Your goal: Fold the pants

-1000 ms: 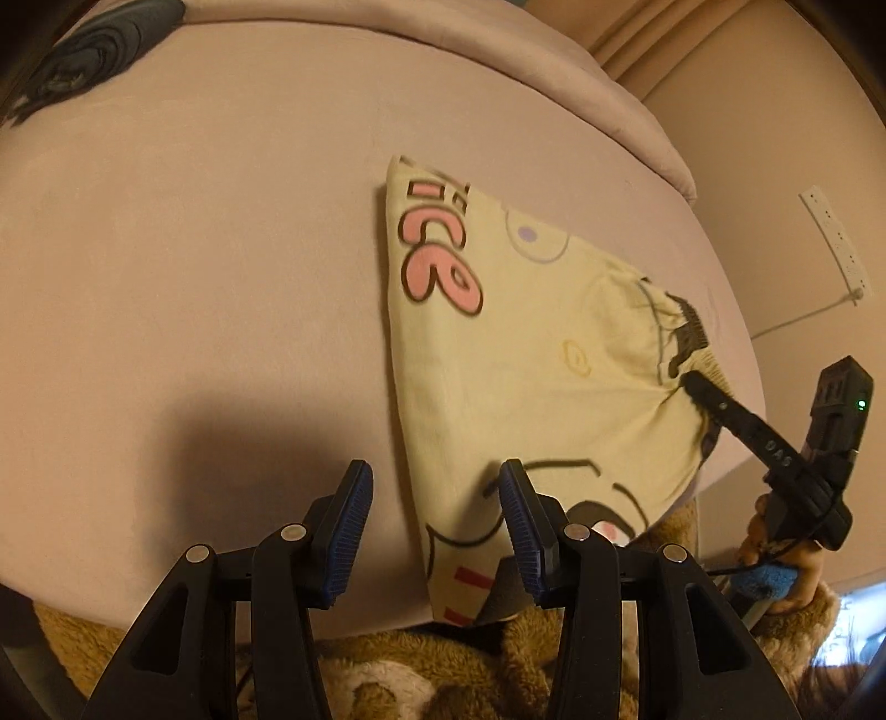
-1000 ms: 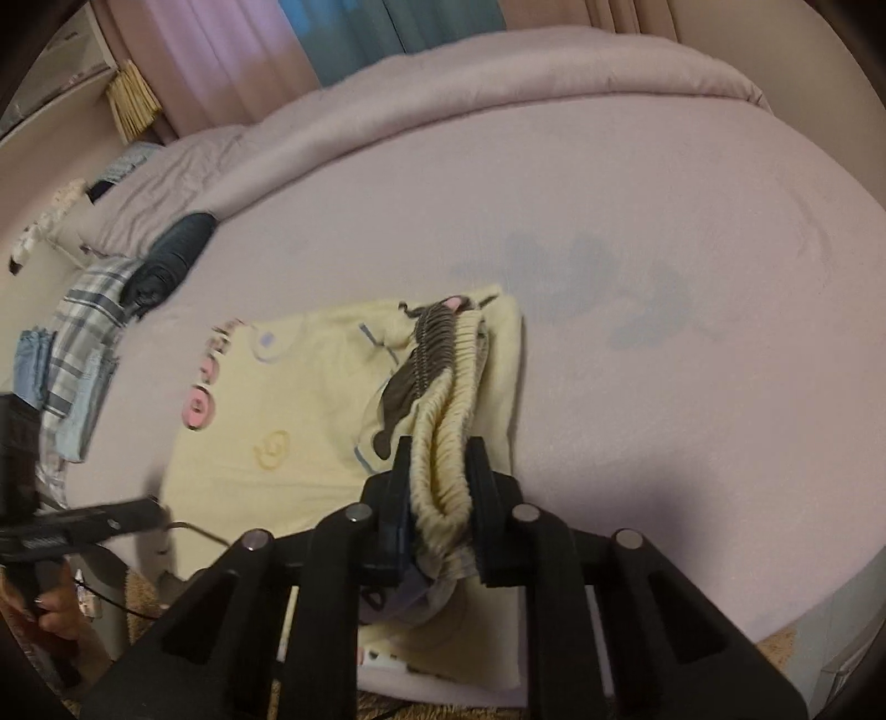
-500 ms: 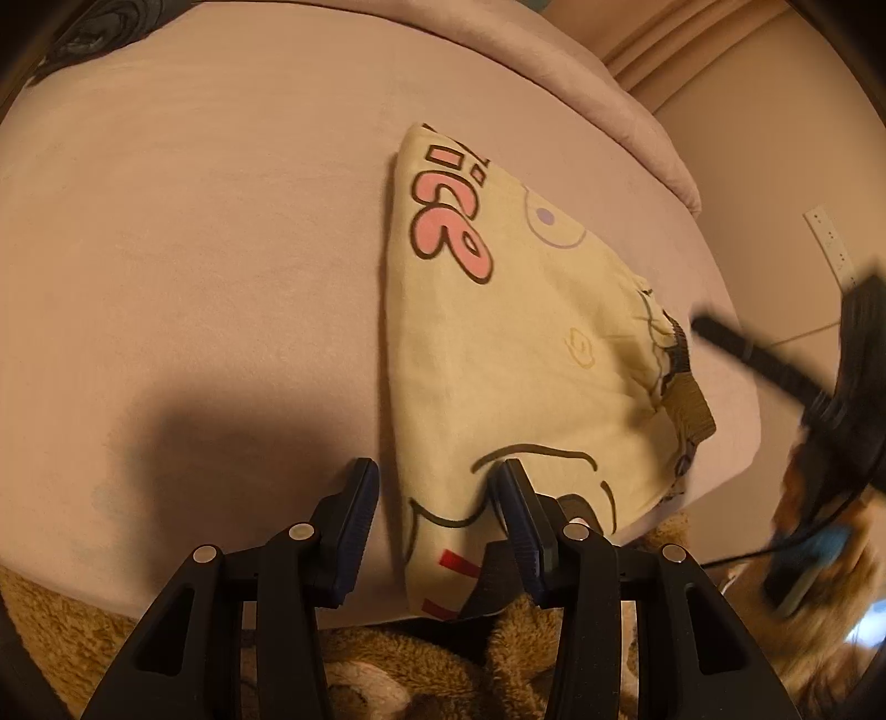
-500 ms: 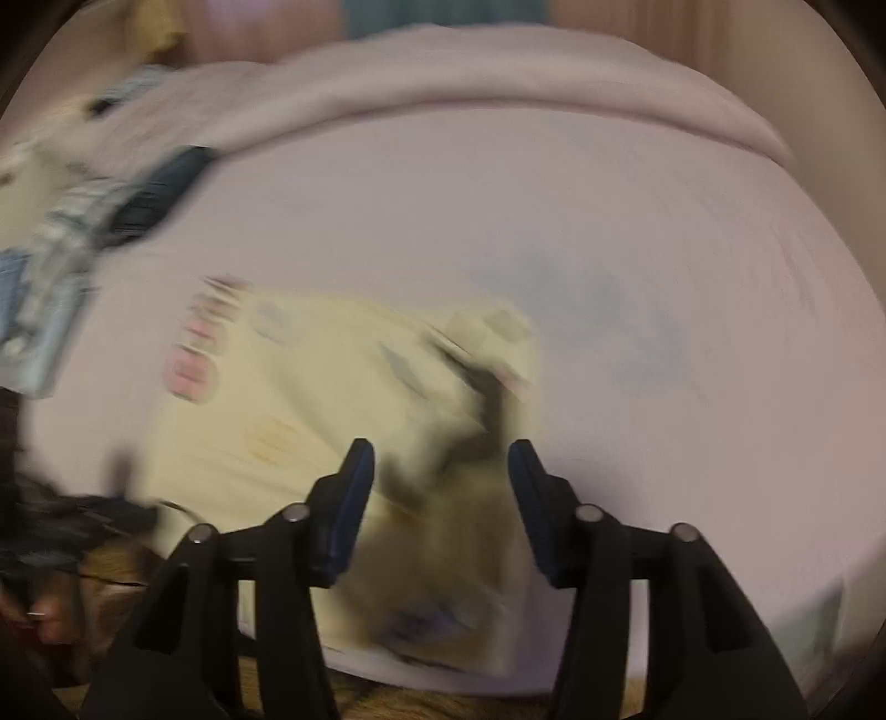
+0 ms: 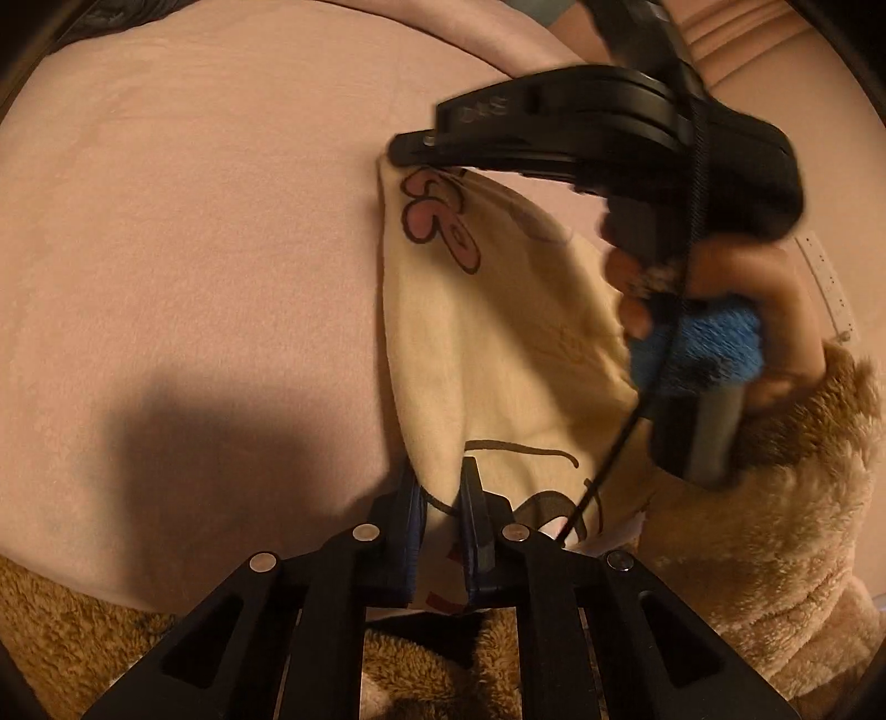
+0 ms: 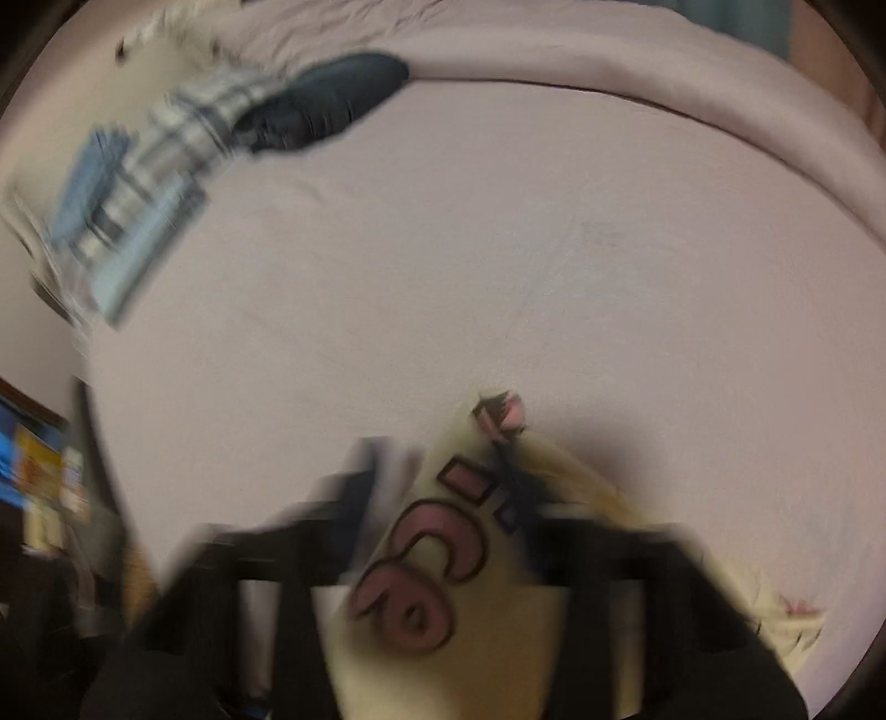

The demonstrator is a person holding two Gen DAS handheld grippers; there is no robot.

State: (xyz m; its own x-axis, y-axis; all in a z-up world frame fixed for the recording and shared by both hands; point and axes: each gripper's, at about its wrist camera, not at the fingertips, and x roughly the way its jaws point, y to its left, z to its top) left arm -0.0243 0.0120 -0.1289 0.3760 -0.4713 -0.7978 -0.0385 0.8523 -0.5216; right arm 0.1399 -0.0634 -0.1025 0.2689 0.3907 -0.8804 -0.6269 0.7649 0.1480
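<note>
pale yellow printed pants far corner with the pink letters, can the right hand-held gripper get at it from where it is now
Probably yes: the right hand-held gripper sits right at the far corner of the pale yellow printed pants, nothing between; blur hides its jaws.

Dim, warm light. A hard shadow falls on the bed [image 5: 221, 277]. The right wrist view is smeared, probably by motion; fisheye edges bend and darken.

A wide bed [image 5: 194, 249] under a pinkish-mauve cover fills the room in dim, warm light. Folded plaid and dark clothes [image 6: 183, 149] lie near its far edge; curtains [image 5: 736, 44] hang beyond.
</note>
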